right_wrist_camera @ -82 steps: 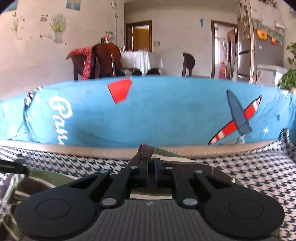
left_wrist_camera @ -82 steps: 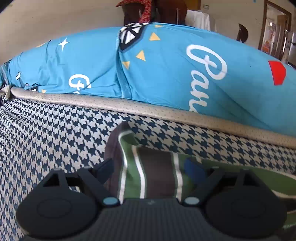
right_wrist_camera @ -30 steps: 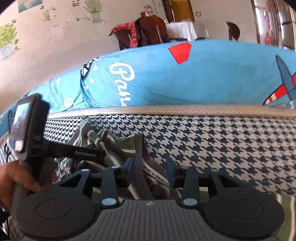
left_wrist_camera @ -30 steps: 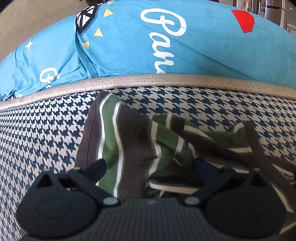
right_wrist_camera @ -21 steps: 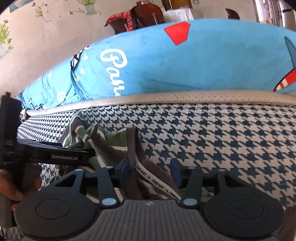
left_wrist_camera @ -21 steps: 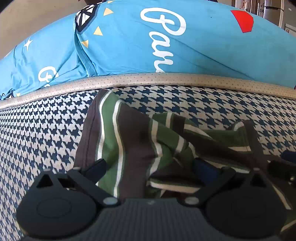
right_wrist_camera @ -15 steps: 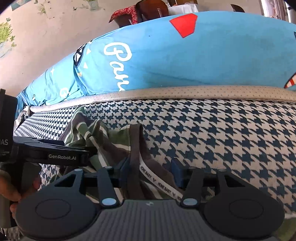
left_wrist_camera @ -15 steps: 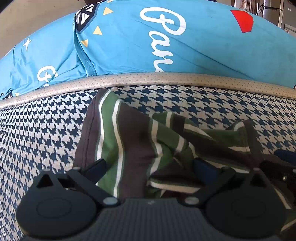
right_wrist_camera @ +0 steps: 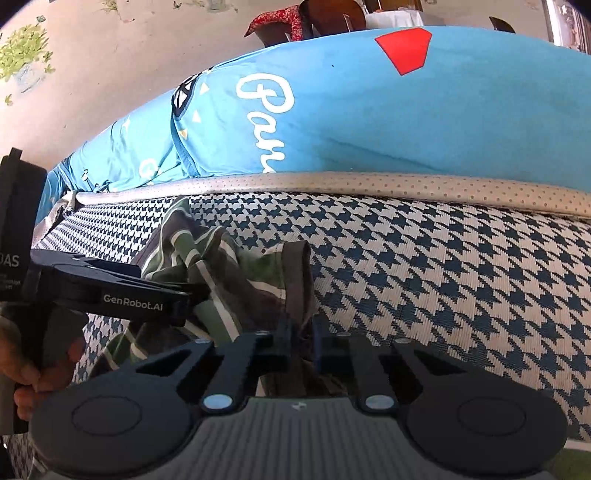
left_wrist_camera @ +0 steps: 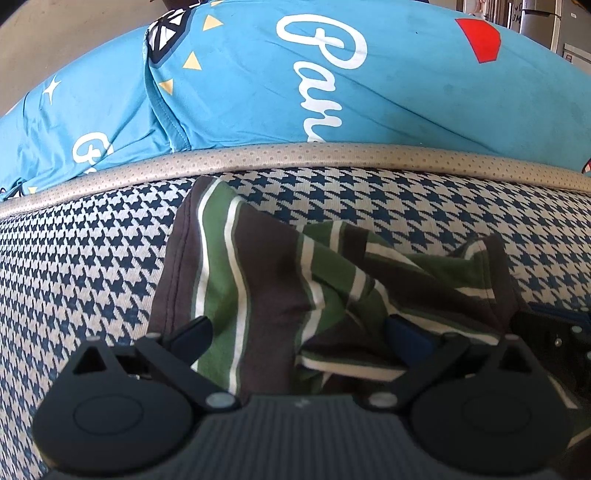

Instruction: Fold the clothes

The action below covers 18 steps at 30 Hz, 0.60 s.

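Note:
A crumpled green, brown and white striped garment (left_wrist_camera: 266,280) lies on the houndstooth seat (left_wrist_camera: 74,266). My left gripper (left_wrist_camera: 299,336) stands open low over it, one finger at the garment's left edge and the other on its folds. In the right wrist view the garment (right_wrist_camera: 207,258) bunches up at centre left. My right gripper (right_wrist_camera: 301,345) is shut on its brown band (right_wrist_camera: 304,280), which rises from the fingertips. The left gripper (right_wrist_camera: 192,295) reaches in from the left, held by a hand (right_wrist_camera: 26,373). The right gripper (left_wrist_camera: 554,332) shows at the left view's right edge.
A big blue cushion (right_wrist_camera: 406,118) with white script and a red patch rises behind the seat, past a beige dotted trim (right_wrist_camera: 369,184). Bare houndstooth seat (right_wrist_camera: 461,280) stretches to the right of the garment. Chairs (right_wrist_camera: 325,14) and a wall stand far behind.
My right gripper, open around the brown band half a second ago, has shut on it. The left gripper has stayed open in the same place over the garment.

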Each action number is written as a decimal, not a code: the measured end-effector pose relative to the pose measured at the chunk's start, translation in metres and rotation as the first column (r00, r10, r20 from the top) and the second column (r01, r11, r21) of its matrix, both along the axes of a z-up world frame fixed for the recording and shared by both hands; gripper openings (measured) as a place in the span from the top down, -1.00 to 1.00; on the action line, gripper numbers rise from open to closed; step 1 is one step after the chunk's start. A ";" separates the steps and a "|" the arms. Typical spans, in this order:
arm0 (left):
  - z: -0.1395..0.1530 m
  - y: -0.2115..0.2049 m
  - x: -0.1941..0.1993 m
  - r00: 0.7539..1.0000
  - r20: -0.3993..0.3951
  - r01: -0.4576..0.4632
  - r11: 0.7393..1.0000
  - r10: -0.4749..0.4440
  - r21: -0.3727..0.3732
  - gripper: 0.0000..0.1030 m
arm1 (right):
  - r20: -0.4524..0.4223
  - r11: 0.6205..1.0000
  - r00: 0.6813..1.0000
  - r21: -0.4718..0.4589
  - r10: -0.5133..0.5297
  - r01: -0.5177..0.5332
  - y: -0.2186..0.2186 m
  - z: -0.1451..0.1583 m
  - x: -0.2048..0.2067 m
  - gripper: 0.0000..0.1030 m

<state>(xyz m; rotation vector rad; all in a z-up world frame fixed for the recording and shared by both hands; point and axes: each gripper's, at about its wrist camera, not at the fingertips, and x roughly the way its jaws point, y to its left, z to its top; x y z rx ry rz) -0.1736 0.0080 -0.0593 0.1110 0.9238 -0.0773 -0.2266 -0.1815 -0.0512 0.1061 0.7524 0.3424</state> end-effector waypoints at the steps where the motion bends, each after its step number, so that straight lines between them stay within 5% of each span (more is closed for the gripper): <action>1: 0.001 0.000 0.000 1.000 0.001 -0.001 1.000 0.001 -0.001 -1.00 | 0.007 1.000 1.000 -0.008 -0.002 0.002 0.001 0.001 0.000 0.82; 18: 0.015 0.008 -0.003 0.998 0.040 -0.045 0.997 0.048 -0.067 -1.00 | 0.246 0.989 0.965 -0.090 -0.092 0.118 0.016 0.046 0.017 0.87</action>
